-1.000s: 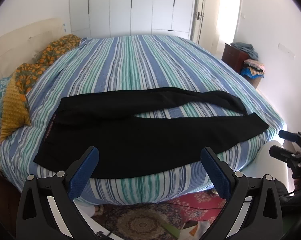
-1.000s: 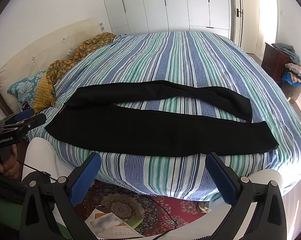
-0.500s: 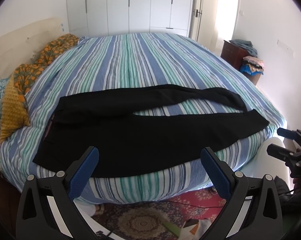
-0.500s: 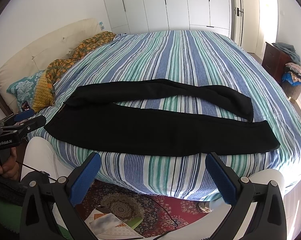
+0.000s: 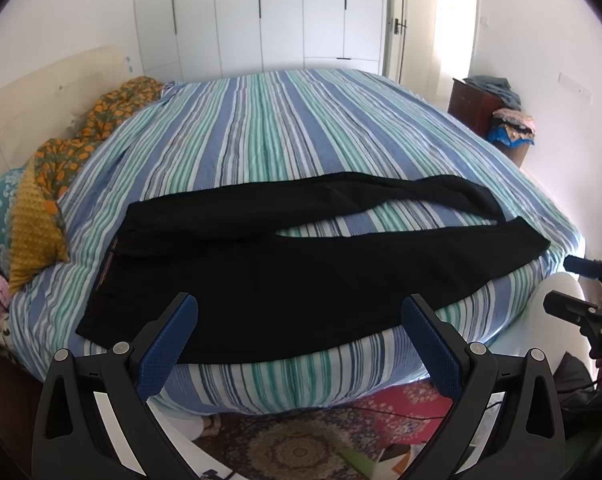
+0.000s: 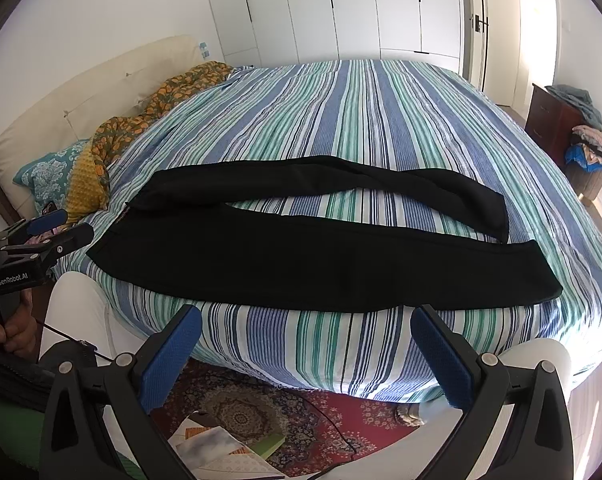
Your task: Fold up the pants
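A pair of black pants [image 5: 285, 276] lies spread flat across the near part of the bed [image 5: 285, 136], running from 9 o'clock to 3 o'clock in both views. The waistband sits at the 9 o'clock end, close to the yellow pillow [image 5: 33, 236], and the two legs stretch toward 3 o'clock. The near leg lies along the bed's front edge; the far leg bows away toward 12 o'clock, leaving a strip of striped cover showing between them, and the two cuffs come close together again at the 3 o'clock end.

The left tool [image 5: 299, 330] hovers off the bed at 6 o'clock, its blue pads [image 5: 169, 344] spread wide apart with nothing between them, pointing at the near leg without touching it. The right tool [image 6: 305, 344] hangs likewise at 6 o'clock below the mattress edge, pads wide apart and gripping nothing.

A patterned red rug [image 6: 301, 416] with papers on it covers the floor beneath. White closet doors [image 5: 277, 16] stand at 12 o'clock behind the bed, and a dark wooden cabinet [image 6: 553, 120] piled with clothes stands at 2 o'clock.
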Motion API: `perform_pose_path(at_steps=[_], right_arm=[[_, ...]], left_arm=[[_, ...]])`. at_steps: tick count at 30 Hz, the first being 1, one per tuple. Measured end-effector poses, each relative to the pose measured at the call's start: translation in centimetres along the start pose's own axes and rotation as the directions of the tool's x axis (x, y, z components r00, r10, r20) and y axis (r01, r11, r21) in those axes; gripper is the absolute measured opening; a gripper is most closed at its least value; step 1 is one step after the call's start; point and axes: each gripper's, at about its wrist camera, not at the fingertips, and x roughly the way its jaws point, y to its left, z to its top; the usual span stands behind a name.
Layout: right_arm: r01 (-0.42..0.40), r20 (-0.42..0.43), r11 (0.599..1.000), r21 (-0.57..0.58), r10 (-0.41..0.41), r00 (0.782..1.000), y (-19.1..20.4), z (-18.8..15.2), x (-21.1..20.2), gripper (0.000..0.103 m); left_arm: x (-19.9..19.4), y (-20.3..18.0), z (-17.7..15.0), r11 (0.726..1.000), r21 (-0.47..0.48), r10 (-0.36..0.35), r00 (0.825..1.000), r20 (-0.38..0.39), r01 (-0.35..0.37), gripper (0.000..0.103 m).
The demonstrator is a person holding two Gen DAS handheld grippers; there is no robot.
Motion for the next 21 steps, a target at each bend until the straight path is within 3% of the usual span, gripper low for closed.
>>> perform_pose_path(at_steps=[16, 21], right_arm=[[0.019, -0.004, 0.999, -0.027, -0.019, 1.000, 0.0, 0.0, 1.0, 0.103], [0.039, 0.068, 0.998, -0.043, -0.036, 0.997, 0.0, 0.7, 1.2, 0.103]], left_arm=[[0.6, 0.0, 0.2, 1.000, 0.012, 0.009, 1.000, 0.003, -0.009, 0.102], [1.5, 0.5, 0.2, 1.000, -0.014, 0.009, 1.000, -0.014, -0.009, 0.102]])
